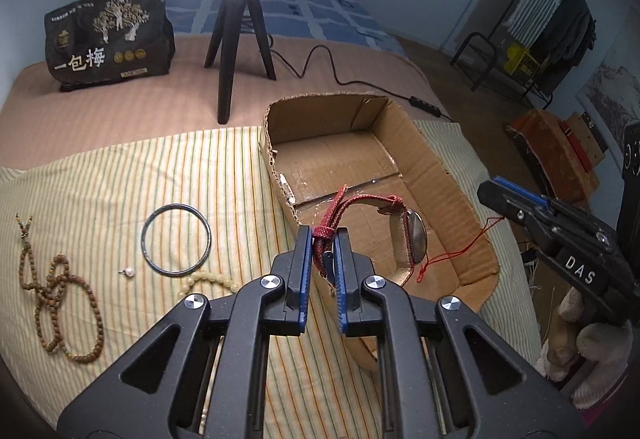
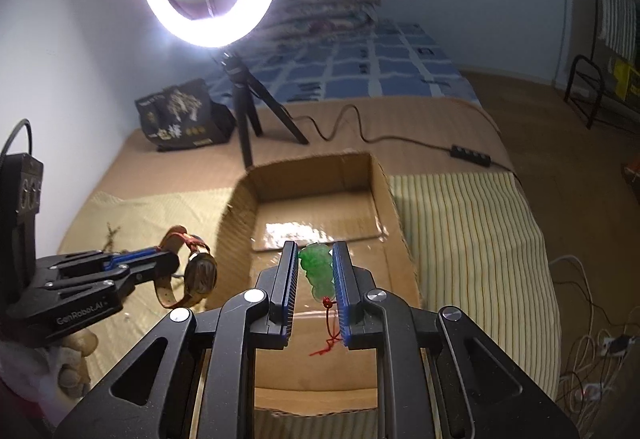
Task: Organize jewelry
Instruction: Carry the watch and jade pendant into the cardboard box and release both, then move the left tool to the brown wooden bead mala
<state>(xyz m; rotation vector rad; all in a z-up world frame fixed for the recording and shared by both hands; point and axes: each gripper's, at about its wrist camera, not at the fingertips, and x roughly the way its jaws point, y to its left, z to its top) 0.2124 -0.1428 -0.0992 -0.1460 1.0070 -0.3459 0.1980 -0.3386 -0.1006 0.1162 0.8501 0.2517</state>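
Left claw: clamped on red woven cord of tan-strapped watch, hanging above open cardboard box.
Right claw: pinching green carved jade pendant over box.
Risk: watch swinging, slipping outside rim.

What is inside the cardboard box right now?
The box floor shows only taped flaps. The watch and green pendant hang above it, hiding some floor.

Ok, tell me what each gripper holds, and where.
Left gripper: watch, by its red strap. Right gripper: green pendant, by its sides.
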